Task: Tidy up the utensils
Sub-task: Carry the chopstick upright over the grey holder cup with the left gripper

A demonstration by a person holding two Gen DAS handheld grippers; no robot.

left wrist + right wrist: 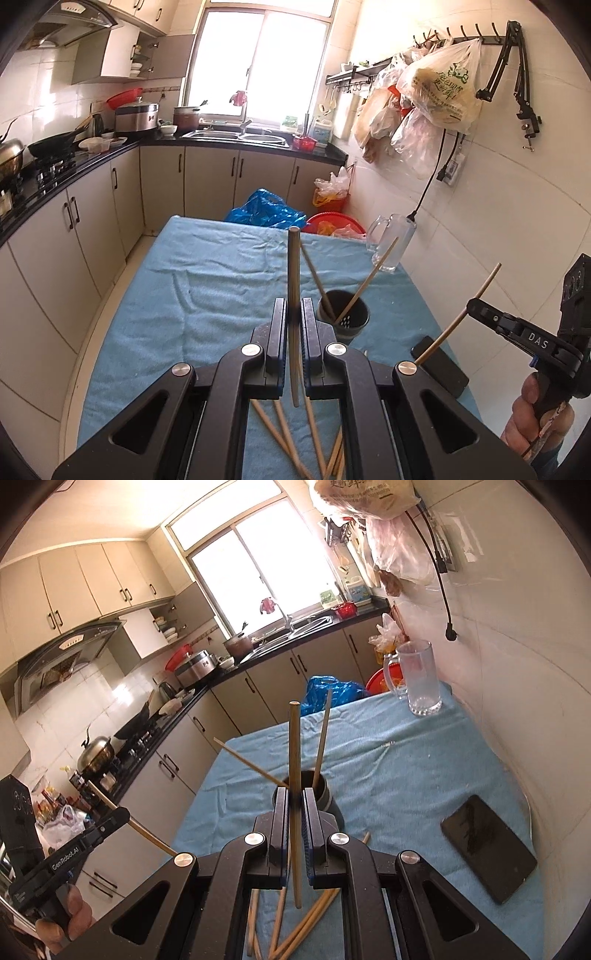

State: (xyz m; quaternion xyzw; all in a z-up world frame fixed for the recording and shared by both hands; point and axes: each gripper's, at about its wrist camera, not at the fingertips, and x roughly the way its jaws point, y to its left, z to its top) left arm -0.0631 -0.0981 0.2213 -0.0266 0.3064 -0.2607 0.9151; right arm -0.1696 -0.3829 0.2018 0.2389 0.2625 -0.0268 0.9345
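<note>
Bamboo is the material here: pale, thin, round sticks. The left gripper is clamped tight on one chopstick, which stands nearly upright between its black jaws with blue pads. The right gripper grips a second chopstick the same way.

A dark round cup stands on the wrinkled blue cloth just beyond both grippers, with two more sticks leaning out of it at angles. Loose chopsticks lie scattered on the cloth below the jaws.

Only the left wrist view shows the row of wall hooks with plastic bags and the person's right hand on the other gripper's handle. Only the right wrist view shows the black phone whole, a flat glossy slab near the wall, and the person's left hand low at the edge.

A clear glass mug with a handle stands at the far corner of the cloth, well apart from the cup.
</note>
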